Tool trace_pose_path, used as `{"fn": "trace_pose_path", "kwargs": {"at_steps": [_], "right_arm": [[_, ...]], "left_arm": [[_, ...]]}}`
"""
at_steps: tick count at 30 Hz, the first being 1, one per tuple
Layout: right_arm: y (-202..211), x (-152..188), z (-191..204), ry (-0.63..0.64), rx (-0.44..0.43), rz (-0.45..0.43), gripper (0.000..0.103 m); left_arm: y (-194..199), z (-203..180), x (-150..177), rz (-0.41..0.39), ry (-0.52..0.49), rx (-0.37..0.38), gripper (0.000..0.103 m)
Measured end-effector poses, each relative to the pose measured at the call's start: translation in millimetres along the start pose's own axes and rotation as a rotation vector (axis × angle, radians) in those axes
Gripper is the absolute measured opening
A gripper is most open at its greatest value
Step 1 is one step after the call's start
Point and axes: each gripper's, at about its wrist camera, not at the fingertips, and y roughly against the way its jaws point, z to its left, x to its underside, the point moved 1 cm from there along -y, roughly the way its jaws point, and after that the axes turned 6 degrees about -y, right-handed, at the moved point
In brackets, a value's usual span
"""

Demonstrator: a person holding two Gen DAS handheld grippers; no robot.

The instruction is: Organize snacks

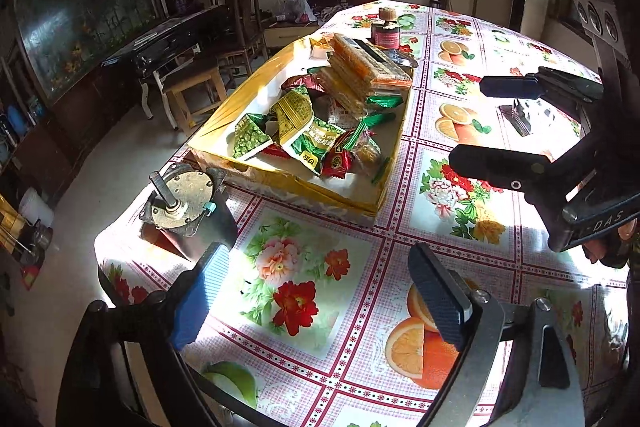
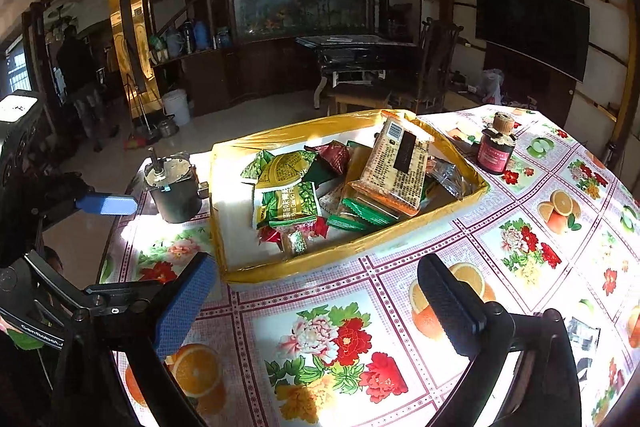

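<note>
Snacks heaped in yellow tray mid-bench. Left claw, right claw: both apart, empty, near side. Risk: tilted cracker pack slides; far bottle topples if bumped.

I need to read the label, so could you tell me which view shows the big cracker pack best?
The right wrist view: the cracker pack shows its printed face and barcode. The left wrist view shows it mostly edge-on, farther off in the box.
</note>
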Motion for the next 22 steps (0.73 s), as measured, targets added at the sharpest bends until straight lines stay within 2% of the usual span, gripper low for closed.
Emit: {"fn": "trace_pose_path", "kwargs": {"at_steps": [5, 11, 19, 22], "right_arm": [[-7, 7, 12, 0.094, -0.024, 0.017, 0.102], [-25, 13, 22, 0.171, -0.005, 0.072, 0.102], [-29, 12, 22, 0.15, -0.007, 0.072, 0.102], [-26, 13, 21, 0.131, 0.002, 0.072, 0.102]], "left_arm": [[8, 4, 9, -0.008, 0.013, 0.032, 0.093], [5, 11, 11, 0.018, 0.042, 0.075, 0.093], [11, 12, 12, -0.013, 0.048, 0.043, 0.093], [11, 9, 10, -0.003, 0.036, 0.054, 0.093]]}}
